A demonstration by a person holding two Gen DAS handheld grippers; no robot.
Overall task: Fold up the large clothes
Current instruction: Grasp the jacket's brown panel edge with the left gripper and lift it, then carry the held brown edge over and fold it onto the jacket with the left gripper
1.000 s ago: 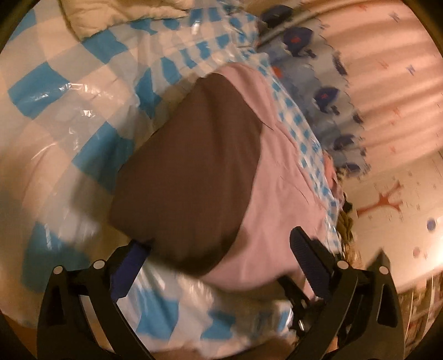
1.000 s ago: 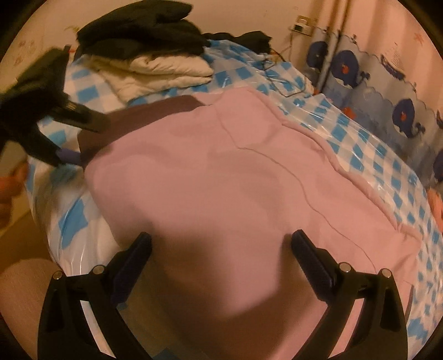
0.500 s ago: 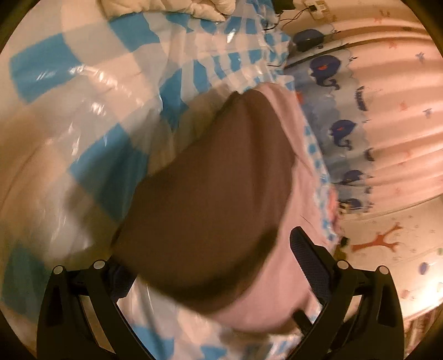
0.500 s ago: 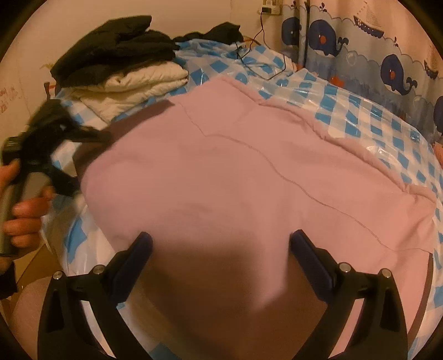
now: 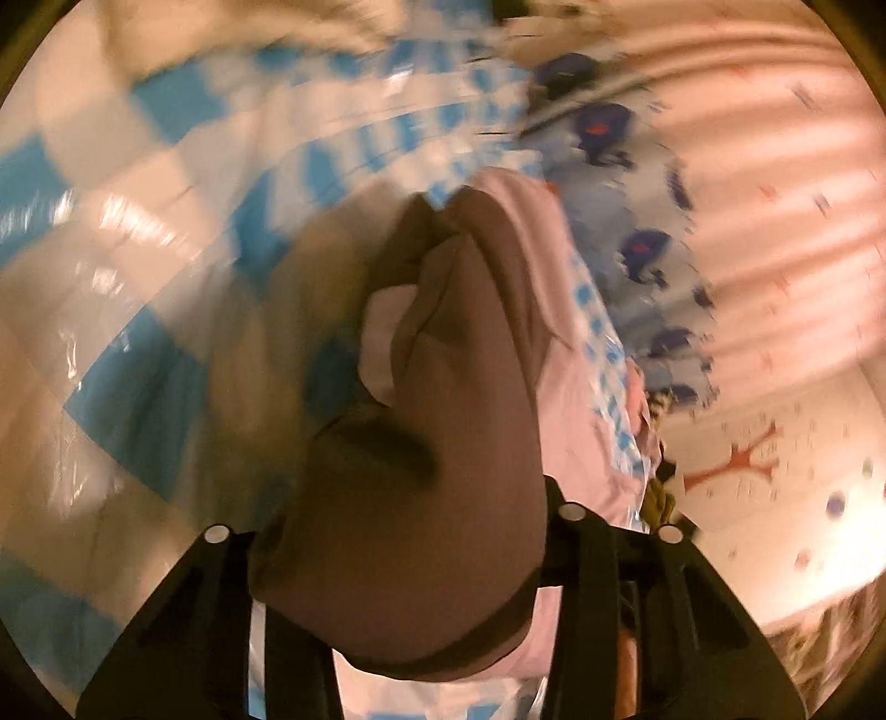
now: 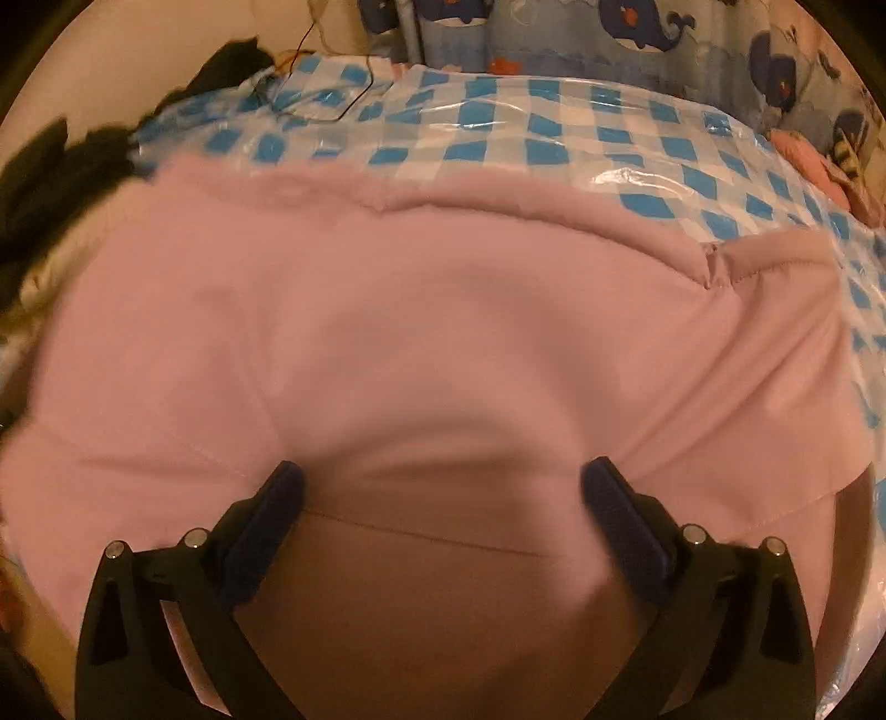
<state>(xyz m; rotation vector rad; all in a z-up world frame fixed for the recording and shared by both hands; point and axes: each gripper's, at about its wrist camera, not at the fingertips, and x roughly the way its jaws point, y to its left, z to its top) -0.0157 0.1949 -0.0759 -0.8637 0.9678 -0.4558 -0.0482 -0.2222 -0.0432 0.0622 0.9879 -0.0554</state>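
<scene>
A large pink garment [image 6: 421, 332] lies spread on a blue-and-white checked plastic sheet [image 6: 554, 149]. Its brown end [image 5: 421, 476] shows in the left wrist view, bunched into a raised fold. My left gripper [image 5: 398, 543] is closing on that brown fold. The cloth fills the gap between the jaws and covers both fingertips. My right gripper [image 6: 443, 482] stands open just above the pink cloth near its close edge, and nothing is between its fingers [image 6: 277, 498].
Dark and cream clothes [image 6: 39, 183] are piled at the sheet's far left. A thin cable [image 6: 332, 105] lies on the sheet's far side. A whale-print curtain [image 6: 637, 39] hangs behind the bed. A pink striped curtain [image 5: 775, 194] fills the right of the left wrist view.
The left jaws have closed in on the brown end, which went from flat to bunched and raised. The right gripper has swung and rolled over the pink cloth, closer to it.
</scene>
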